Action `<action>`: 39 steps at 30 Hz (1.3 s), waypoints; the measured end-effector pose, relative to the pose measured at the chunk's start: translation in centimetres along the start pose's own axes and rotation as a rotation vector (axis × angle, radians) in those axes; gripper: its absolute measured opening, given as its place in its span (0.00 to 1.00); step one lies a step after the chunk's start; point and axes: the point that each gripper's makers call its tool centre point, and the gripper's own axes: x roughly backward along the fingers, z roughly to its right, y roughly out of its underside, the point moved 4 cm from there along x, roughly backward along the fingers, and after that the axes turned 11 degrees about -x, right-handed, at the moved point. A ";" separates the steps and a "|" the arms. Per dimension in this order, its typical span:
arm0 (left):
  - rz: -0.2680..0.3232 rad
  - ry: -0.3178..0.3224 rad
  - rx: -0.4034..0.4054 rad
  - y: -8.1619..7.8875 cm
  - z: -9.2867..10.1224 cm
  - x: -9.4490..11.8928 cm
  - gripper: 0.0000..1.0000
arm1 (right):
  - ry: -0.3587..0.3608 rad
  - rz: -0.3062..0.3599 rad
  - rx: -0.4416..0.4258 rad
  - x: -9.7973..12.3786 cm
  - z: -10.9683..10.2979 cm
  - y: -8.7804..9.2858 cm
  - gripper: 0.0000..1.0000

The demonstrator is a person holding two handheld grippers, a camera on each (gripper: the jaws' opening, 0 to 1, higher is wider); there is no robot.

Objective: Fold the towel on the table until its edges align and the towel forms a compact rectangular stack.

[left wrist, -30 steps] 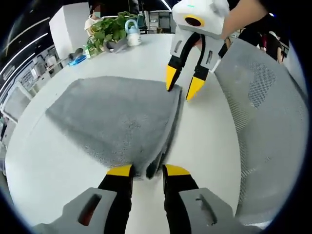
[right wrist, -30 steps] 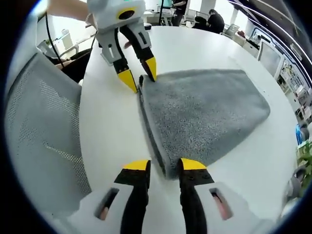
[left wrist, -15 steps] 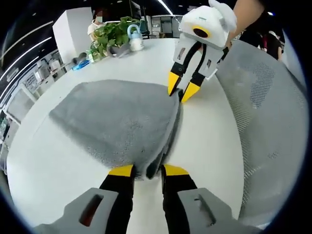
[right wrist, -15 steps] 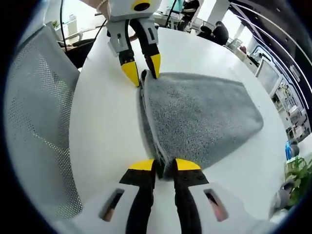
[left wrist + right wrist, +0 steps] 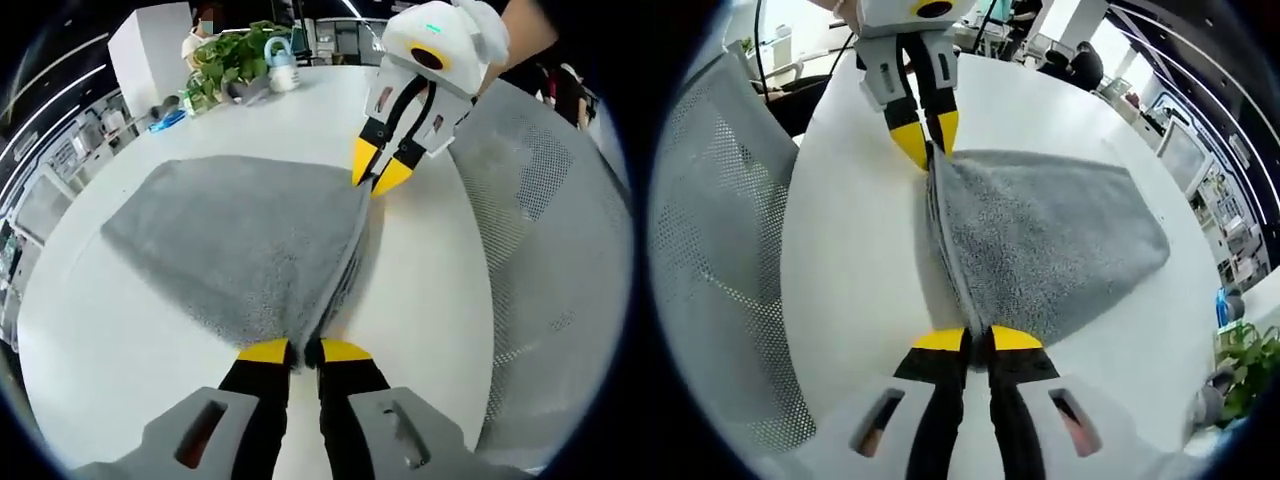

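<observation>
A grey towel (image 5: pixel 240 235) lies folded in layers on the white table (image 5: pixel 120 350); the same towel (image 5: pixel 1040 240) fills the middle of the right gripper view. My left gripper (image 5: pixel 304 350) is shut on the towel's near corner along the folded edge. At the far corner of that edge my right gripper (image 5: pixel 375 175) pinches the layers. Seen from the other hand, my right gripper (image 5: pixel 977 338) is shut on its corner, and my left gripper (image 5: pixel 928 140) holds the opposite one. The edge between them is raised slightly.
A grey mesh chair (image 5: pixel 550 250) stands at the table's edge; the chair (image 5: pixel 710 260) is close beside the towel. A potted plant (image 5: pixel 228 62) and a small blue-and-white pot (image 5: pixel 280 70) sit at the table's far end, with office desks beyond.
Both grippers have closed from open onto the towel's two corners. The folded edge between them has lifted a little off the table.
</observation>
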 end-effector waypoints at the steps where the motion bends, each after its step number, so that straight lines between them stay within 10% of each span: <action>1: -0.001 -0.001 0.001 -0.1 0.0 0.1 0.10 | 0.003 0.000 0.003 0.1 0.0 -0.1 0.05; 39: 0.061 -0.071 0.049 -3.4 -0.3 8.5 0.09 | 0.031 0.055 0.000 7.6 -1.5 -5.0 0.04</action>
